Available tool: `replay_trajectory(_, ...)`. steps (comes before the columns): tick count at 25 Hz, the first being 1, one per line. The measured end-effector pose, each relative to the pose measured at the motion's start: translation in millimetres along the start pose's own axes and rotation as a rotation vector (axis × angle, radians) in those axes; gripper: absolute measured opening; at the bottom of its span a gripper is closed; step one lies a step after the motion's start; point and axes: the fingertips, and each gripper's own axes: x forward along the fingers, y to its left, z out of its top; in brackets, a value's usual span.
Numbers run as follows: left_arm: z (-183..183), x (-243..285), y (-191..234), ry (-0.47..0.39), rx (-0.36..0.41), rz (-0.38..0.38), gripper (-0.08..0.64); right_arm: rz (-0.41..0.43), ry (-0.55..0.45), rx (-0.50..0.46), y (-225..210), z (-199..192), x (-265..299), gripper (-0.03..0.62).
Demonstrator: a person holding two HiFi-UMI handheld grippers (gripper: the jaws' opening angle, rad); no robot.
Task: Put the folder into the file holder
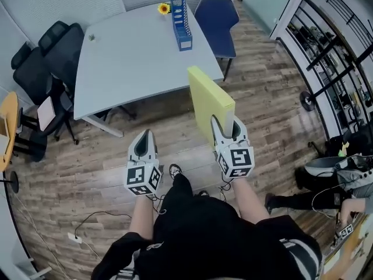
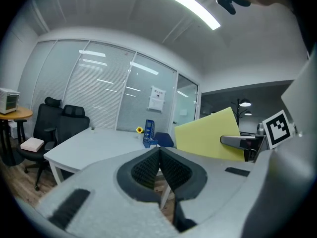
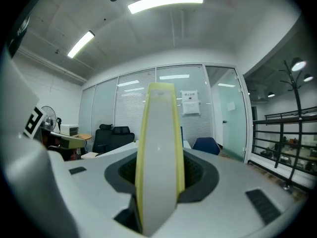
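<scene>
Yellow folder (image 1: 210, 101) stands on edge in the grip of the right tongs (image 1: 227, 127), probably so that it can slide upright into the blue file holder (image 1: 180, 23). It hangs over the floor, well short of that holder, which stands at the far edge of the tabletop (image 1: 134, 57) near a small sunflower (image 1: 164, 8). The right tongs' pads press both faces of the folder, parted only by its thickness. The left tongs (image 1: 144, 137), equally far from the holder, are pinched together on nothing.
</scene>
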Motion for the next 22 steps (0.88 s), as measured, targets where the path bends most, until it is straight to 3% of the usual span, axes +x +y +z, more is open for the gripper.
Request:
replay_trajectory(8,27,70,43,0.012,0.005,-0.095,0.006,-0.062,0.008,0.041,1,18,82,0.167)
replay_trajectory(22,29,152,91,0.046,-0.027,-0.132,0.006,-0.126,0.017,0.045,-17,30,160,0.167)
